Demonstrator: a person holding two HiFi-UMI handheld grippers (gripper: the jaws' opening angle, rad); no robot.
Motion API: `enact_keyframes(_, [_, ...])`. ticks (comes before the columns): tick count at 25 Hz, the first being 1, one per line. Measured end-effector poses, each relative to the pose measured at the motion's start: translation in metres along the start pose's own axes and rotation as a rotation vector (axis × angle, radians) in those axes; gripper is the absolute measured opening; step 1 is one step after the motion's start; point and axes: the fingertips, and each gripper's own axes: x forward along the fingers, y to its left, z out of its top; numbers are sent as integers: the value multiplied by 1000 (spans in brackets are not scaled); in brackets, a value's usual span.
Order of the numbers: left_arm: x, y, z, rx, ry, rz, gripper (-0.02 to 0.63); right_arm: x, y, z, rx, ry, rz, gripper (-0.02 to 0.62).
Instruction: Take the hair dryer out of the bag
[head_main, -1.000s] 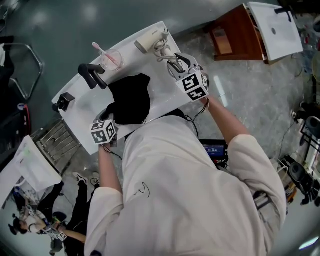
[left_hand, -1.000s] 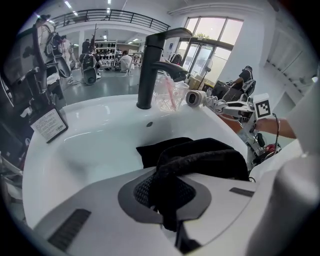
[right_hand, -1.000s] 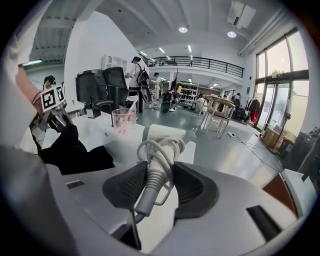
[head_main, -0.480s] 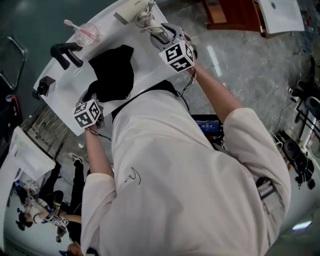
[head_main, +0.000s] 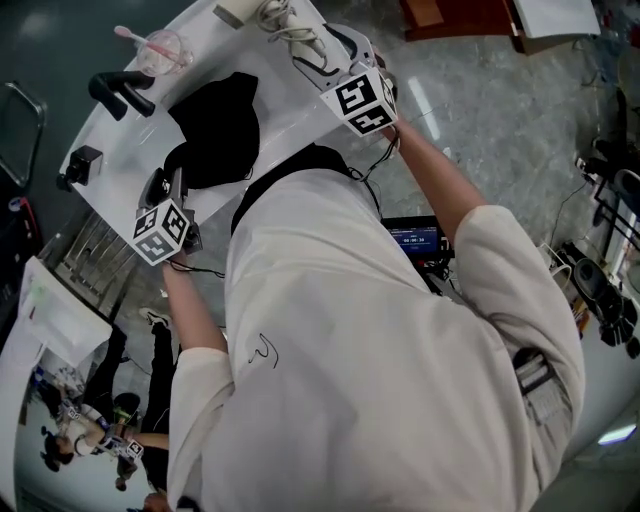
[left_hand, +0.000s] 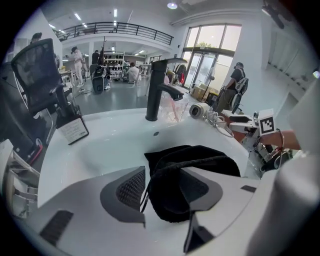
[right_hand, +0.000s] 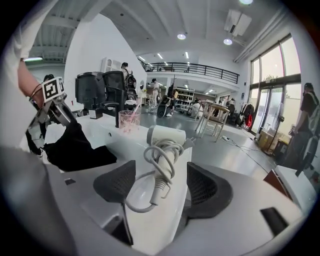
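Head view crops hair dryer (head_main: 240, 12) at top, left gripper (left_hand: 164, 175) fingers just opened astride bag (head_main: 215, 130), right gripper (right_hand: 161, 167) likewise astride dryer.

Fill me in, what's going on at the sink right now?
A person works two hand-held grippers at a white sink. The hair dryer, cord wound round its handle, lies out on the rim in front of the right gripper, whose jaws have just been opening. The black bag lies in the basin before the left gripper, jaws likewise just opened, gripping nothing.
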Motion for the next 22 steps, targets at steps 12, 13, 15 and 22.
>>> enact_keyframes(12, [-82, -5, 2, 0, -335, -22, 37, -91, 63, 68, 67, -148, -146, 0])
enact_keyframes(13, [-87, -13, 3, 7, -366, -30, 35, -94, 81, 73, 68, -157, -123, -2])
enact_keyframes(15, [-94, -26, 5, 17, -410, -37, 34, -94, 118, 82, 51, -162, -74, -2])
enact_keyframes(22, [-95, -65, 21, 39, -411, -127, 87, -109, 175, 116, 89, -238, -15, -2])
